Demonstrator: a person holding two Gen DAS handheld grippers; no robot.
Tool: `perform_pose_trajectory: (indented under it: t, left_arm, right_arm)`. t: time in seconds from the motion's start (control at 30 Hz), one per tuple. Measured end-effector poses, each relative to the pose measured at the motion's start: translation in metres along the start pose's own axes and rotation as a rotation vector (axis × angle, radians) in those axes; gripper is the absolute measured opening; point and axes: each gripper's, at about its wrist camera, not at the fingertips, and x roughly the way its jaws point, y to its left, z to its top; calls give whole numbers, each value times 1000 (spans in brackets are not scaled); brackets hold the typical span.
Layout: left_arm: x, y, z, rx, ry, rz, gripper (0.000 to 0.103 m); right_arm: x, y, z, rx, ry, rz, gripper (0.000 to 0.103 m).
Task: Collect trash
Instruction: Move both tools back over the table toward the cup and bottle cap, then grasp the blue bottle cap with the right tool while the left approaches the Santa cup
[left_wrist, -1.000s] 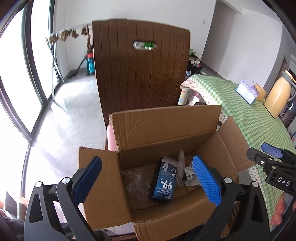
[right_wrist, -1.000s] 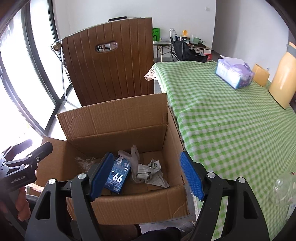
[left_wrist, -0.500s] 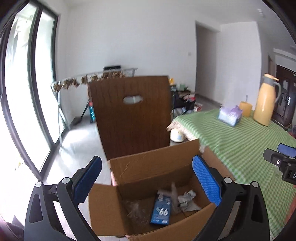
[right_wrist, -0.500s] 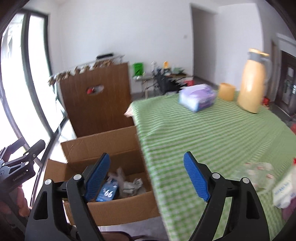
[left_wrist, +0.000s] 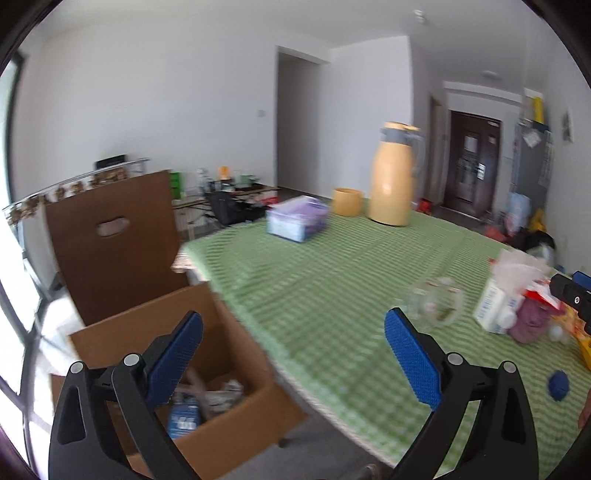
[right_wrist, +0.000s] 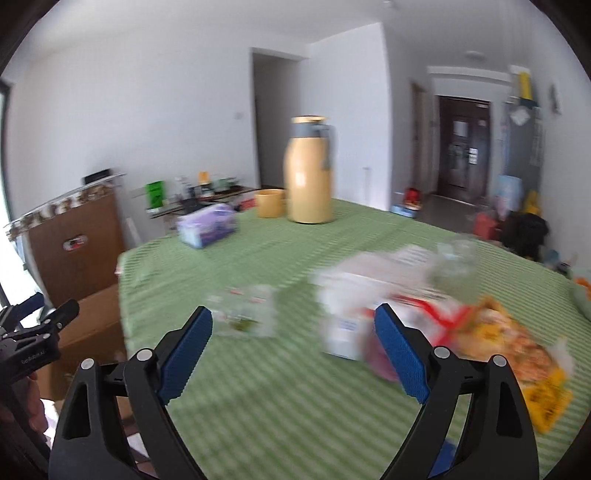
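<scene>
My left gripper (left_wrist: 295, 354) is open and empty, hovering where the cardboard box (left_wrist: 236, 413) meets the table edge. Inside the box lie a blue carton (left_wrist: 184, 417) and crumpled paper (left_wrist: 221, 395). My right gripper (right_wrist: 295, 350) hangs over the green checked table (right_wrist: 258, 266), its jaws opening with nothing between them. Blurred trash lies just ahead of it: a clear wrapper (right_wrist: 243, 310), a white carton (right_wrist: 343, 328), a red-and-white packet (right_wrist: 424, 302) and an orange snack bag (right_wrist: 517, 350). The left wrist view shows that pile (left_wrist: 509, 306) at the right.
At the far side of the table stand a yellow thermos (right_wrist: 310, 173), a yellow cup (right_wrist: 271, 203) and a tissue pack (right_wrist: 207, 225). A brown chair back (left_wrist: 110, 236) rises behind the box. A blue cap (left_wrist: 558, 384) lies near the table's front edge.
Both grippers swung away from above the box, rightward and up, and now look across the table at the trash pile. The right jaws stand wider than before.
</scene>
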Motion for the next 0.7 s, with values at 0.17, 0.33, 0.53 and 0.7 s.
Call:
perform_pose_trajectory:
  t: [0.17, 0.33, 0.53, 0.7]
  left_arm:
    - [10, -71, -6, 72, 24, -131, 95]
    - [14, -111, -13, 114, 51, -195, 95]
    - [15, -127, -23, 159, 87, -210, 95]
    - [33, -119, -26, 147, 143, -215, 95]
  right_arm:
    - [-28, -78, -32, 53, 72, -215, 86]
    - [-42, -127, -60, 122, 146, -301, 86]
    - [-30, -118, -79, 110, 229, -230, 86]
    - [6, -92, -93, 22, 362, -176, 86]
